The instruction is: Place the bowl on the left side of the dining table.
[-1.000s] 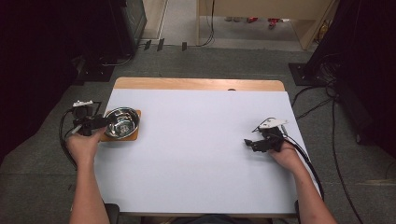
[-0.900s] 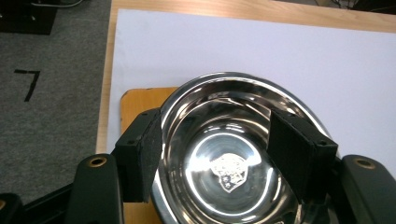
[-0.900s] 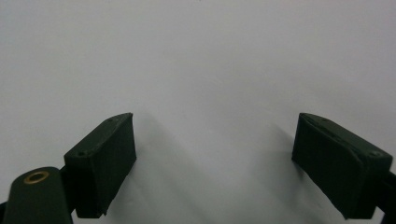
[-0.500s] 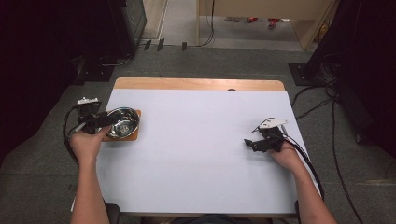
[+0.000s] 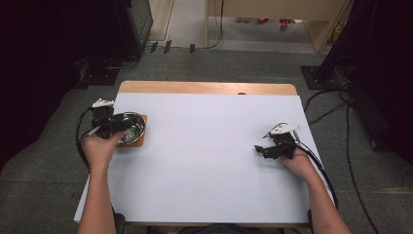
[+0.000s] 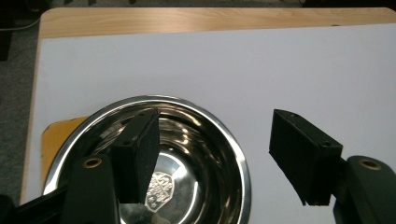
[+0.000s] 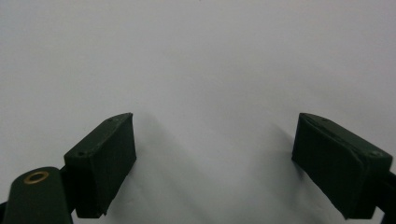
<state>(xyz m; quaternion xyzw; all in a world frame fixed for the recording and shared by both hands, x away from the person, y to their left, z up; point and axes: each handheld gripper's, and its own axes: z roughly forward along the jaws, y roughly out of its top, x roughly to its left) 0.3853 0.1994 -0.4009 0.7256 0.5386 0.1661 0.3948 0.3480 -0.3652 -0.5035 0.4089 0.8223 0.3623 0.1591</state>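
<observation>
The shiny round steel bowl point(image 6: 154, 163), seated on a small orange square mat point(image 5: 139, 142) at the white surface's point(image 5: 209, 161) left edge, is straddled at its rim by the parted left gripper point(image 6: 215, 154), apparently for a rim grasp, while the right gripper point(image 7: 219, 158) is held apart, empty.

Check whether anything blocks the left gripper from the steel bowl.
Nothing visible does. The left gripper is open astride the rim of the steel bowl, one jaw inside, one outside over the white table. The bowl sits on an orange mat.

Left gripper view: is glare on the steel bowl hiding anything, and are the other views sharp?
Left gripper view: bright streaks on the bowl, base emblem readable. Right gripper view: soft shadows under the right tongs. High view: even light on the table, dark surroundings.
</observation>
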